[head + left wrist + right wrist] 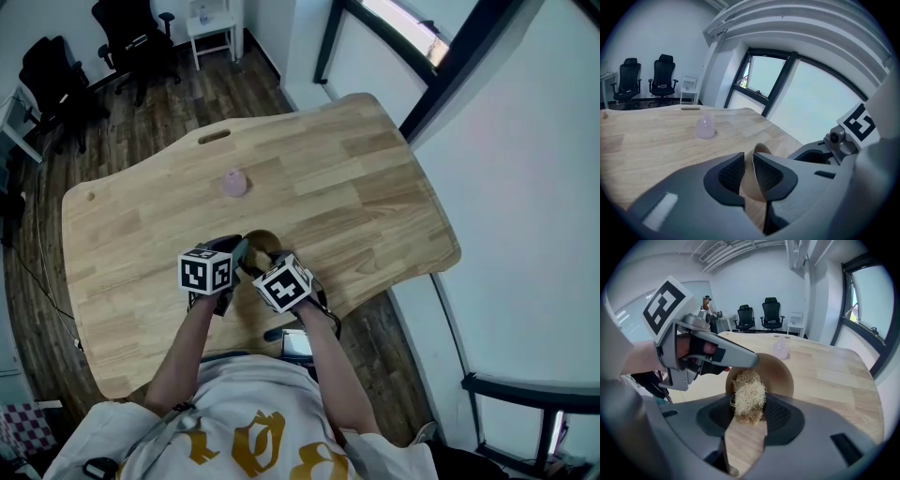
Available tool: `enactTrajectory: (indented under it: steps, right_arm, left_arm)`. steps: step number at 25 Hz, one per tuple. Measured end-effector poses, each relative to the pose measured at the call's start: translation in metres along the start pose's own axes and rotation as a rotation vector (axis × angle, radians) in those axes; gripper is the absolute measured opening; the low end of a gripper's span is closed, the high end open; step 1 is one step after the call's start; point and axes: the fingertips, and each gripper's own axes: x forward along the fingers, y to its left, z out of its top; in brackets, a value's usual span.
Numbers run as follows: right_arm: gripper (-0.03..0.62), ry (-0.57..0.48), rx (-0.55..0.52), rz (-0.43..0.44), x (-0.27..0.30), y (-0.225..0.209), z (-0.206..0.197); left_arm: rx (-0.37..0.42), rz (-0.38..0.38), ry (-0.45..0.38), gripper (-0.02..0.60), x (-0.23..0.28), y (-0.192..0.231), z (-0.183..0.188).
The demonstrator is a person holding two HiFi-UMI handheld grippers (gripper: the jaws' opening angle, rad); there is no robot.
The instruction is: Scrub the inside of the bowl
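My left tongs are clamped on the wall of the bowl. One jaw sits inside the rim and the other outside, with the thin tan wall pinched between the ribbed pads. The bowl is tipped up on its side, and in the right gripper view its mouth faces me. My left tongs reach in from 10 o'clock there and grip the rim at about 11 o'clock.

My right tongs are closed on a scrubber, a pale, straw-coloured wad of loose fibres. Its far end pokes into the bowl's mouth on the 9 o'clock side. I cannot tell whether it is pressing on the inner wall.

In the head view both tongs meet close together over the 6 o'clock edge of the wooden worktop, just in front of my body. The bowl shows between them. A small pink egg-shaped thing stands alone on the worktop at 12 o'clock from the bowl, well apart from it. Black office chairs stand on the dark plank floor at 11 o'clock, beyond the worktop.
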Motion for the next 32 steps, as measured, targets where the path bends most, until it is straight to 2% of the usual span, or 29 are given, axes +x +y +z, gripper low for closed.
enactTrajectory:
  steps: [3, 6, 13, 22, 32]
  right_arm:
    - [0.172, 0.051, -0.051, 0.011, 0.001, 0.0, -0.001]
    - [0.172, 0.083, -0.037, 0.017, 0.0, -0.003, -0.003]
    - [0.172, 0.128, -0.003, -0.068, 0.004, -0.02, -0.013]
    - [0.172, 0.082, 0.024, -0.151, -0.003, -0.037, -0.008]
    - [0.172, 0.014, -0.046, -0.1, -0.003, -0.022, 0.002]
  left_arm:
    - [-0.002, 0.003, 0.004, 0.057, 0.0, 0.001, -0.001]
    - [-0.001, 0.003, 0.007, 0.057, 0.0, 0.0, -0.001]
    - [0.016, -0.006, 0.043, 0.057, 0.004, -0.001, -0.009]
    - [0.005, -0.027, 0.055, 0.057, 0.007, -0.009, -0.013]
    - [-0.003, -0.033, 0.056, 0.057, 0.005, -0.009, -0.012]
